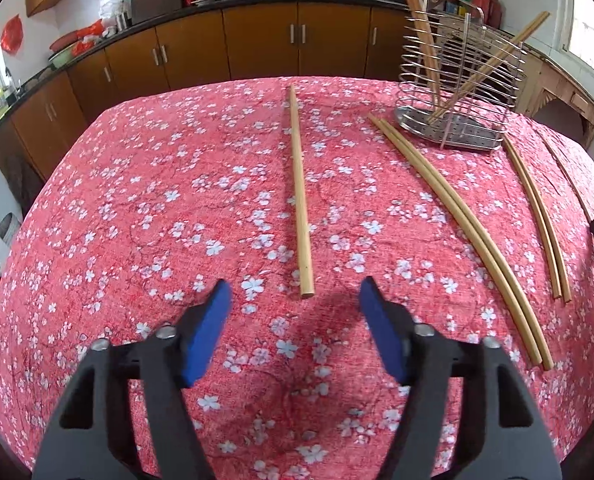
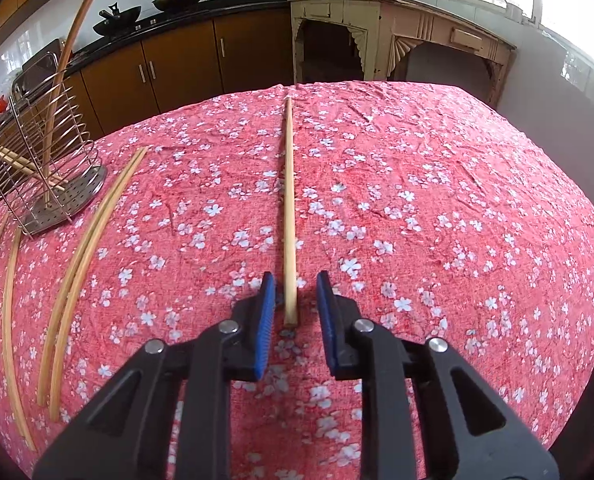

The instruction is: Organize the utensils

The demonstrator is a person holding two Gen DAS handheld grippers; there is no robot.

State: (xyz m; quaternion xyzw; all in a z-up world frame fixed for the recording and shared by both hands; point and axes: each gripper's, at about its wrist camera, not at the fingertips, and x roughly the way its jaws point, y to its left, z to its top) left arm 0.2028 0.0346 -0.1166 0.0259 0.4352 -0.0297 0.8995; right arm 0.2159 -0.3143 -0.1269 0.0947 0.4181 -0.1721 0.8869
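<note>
The left tongs (image 1: 295, 294) are open wide over the table (image 1: 137, 240), with nothing inside; one chopstick (image 1: 299, 200) lies just ahead of them. The right tongs (image 2: 296, 282) are narrow, with another chopstick's (image 2: 289, 216) end between the pads, not squeezed. The wire rack (image 1: 457, 92) stands far ahead

No legible text or labels anywhere

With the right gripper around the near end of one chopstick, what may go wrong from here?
1. The right gripper straddles only the very end of the single chopstick; its pads are not yet pressing, so the stick may pivot or slip when lifted.
2. The wire holder already has leaning chopsticks; inserting another might knock them.
</note>
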